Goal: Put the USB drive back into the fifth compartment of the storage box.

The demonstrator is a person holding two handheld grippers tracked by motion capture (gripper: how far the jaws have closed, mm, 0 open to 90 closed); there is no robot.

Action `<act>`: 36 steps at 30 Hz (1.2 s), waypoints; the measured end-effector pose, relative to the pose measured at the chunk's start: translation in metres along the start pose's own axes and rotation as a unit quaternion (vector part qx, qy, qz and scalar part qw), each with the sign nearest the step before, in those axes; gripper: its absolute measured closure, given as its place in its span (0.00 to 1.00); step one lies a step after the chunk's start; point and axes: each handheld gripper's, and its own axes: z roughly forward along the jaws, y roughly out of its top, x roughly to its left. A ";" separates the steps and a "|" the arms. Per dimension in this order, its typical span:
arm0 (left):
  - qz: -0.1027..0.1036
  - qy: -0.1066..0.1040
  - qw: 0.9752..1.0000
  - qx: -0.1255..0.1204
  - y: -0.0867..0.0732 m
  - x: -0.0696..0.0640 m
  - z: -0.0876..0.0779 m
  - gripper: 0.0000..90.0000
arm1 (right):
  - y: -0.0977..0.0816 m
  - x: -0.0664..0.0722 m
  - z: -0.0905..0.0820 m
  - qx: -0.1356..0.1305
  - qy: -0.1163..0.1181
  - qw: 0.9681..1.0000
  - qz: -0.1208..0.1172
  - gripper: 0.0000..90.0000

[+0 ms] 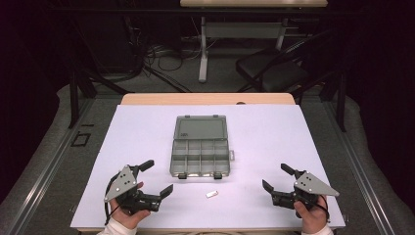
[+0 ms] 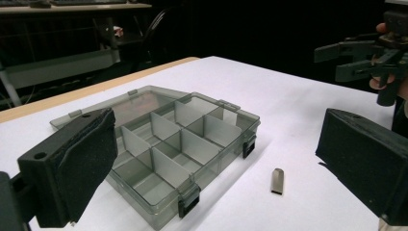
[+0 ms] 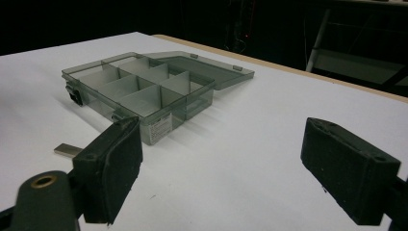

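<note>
A white sheet (image 1: 264,147) covers the surface (image 1: 205,99), bare wood showing along the far edge. On the sheet sits a smoky clear box (image 1: 200,156), lid laid open flat behind it, dividers standing in its compartments. Just in front of the box, apart from it, lies a small metal piece (image 1: 211,194), flat on the sheet.

Smoky grey organizer box (image 1: 200,147) – white table cover (image 1: 274,132) – silver piece (image 1: 211,194).
</note>
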 end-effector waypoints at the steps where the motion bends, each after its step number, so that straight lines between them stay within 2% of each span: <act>1: -0.002 -0.001 1.000 0.002 0.000 0.000 0.001 0.01 | 0.000 0.000 -0.001 0.004 -0.001 1.000 0.000 0.15; 7: 0.002 -0.004 1.000 0.002 0.001 -0.001 0.002 0.01 | 0.000 0.001 -0.003 0.001 -0.005 1.000 -0.002 0.15; 14: -0.008 -0.013 1.000 0.006 0.002 0.000 0.004 0.01 | -0.001 0.002 -0.003 0.005 -0.005 1.000 -0.004 0.15; 18: -0.007 -0.020 0.999 0.037 0.003 -0.002 0.008 0.01 | -0.001 0.002 -0.003 0.003 -0.004 1.000 0.000 0.15; 23: 0.002 -0.022 0.998 0.053 0.007 -0.007 0.011 0.02 | -0.001 0.003 -0.002 0.004 -0.002 1.000 -0.007 0.15; 27: -0.010 -0.030 0.998 0.061 0.011 -0.008 0.017 0.02 | -0.001 0.003 -0.002 0.006 -0.003 1.000 -0.007 0.15; 28: -0.024 -0.037 0.997 0.067 0.013 -0.006 0.021 0.02 | -0.001 0.003 -0.001 0.005 -0.003 1.000 -0.006 0.15; 29: -0.024 -0.037 0.997 0.067 0.013 -0.006 0.021 0.02 | -0.001 0.003 -0.002 0.005 -0.004 1.000 -0.005 0.15; 32: -0.046 -0.051 0.995 0.073 0.018 -0.003 0.031 0.01 | -0.001 0.003 -0.001 0.005 -0.005 1.000 -0.003 0.15; 36: -0.046 -0.055 0.994 0.083 0.022 -0.002 0.038 0.01 | -0.001 0.003 -0.001 0.006 -0.003 1.000 -0.005 0.15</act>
